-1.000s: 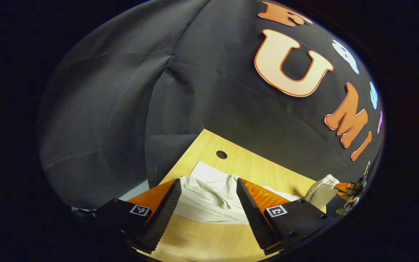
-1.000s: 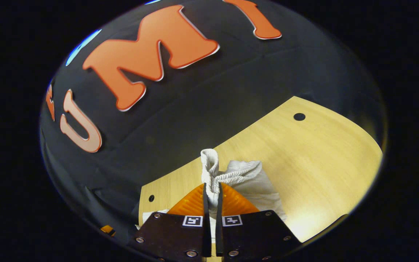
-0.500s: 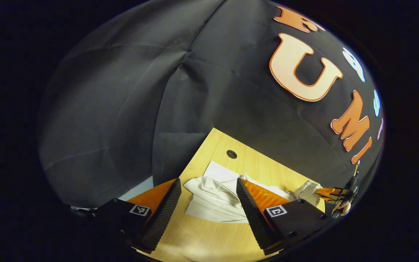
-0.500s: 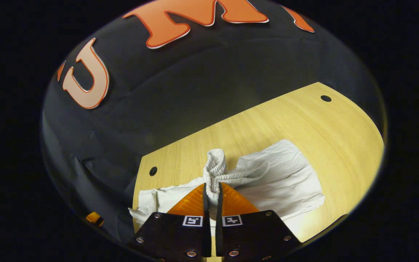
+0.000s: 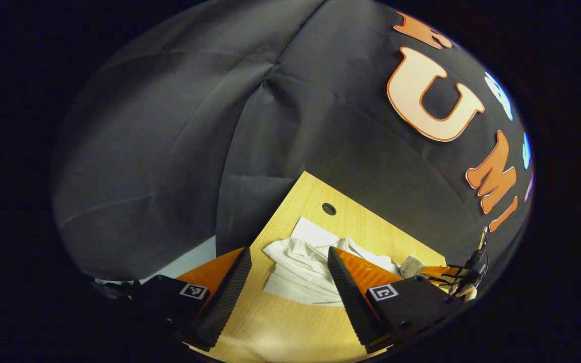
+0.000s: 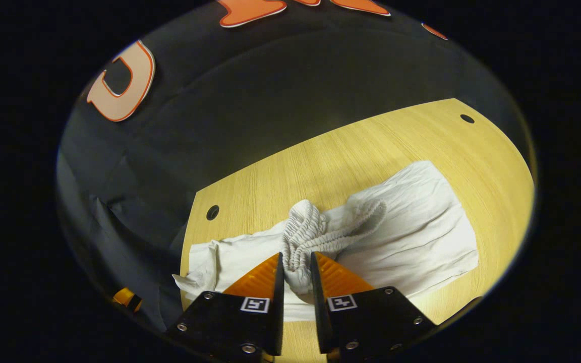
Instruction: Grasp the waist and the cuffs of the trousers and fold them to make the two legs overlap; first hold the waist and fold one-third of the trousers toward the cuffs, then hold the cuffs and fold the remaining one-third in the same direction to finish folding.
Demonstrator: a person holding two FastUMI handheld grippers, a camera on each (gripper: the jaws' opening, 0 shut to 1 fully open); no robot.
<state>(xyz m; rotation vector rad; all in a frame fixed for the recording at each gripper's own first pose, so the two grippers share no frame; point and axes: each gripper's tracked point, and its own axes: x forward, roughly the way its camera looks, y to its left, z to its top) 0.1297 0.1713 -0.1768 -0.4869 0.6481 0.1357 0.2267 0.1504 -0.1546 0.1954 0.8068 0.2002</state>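
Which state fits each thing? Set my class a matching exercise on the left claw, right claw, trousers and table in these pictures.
Things
1. left claw
2. right claw
3. trousers
4. table

States
A. pale wood
B. white, crumpled on the table
C. wide open, holding nothing
D. straddling the waistband

Pairs: 1-C, 2-D, 3-B, 4-A

Both tool-mounted views overlook the shared table.
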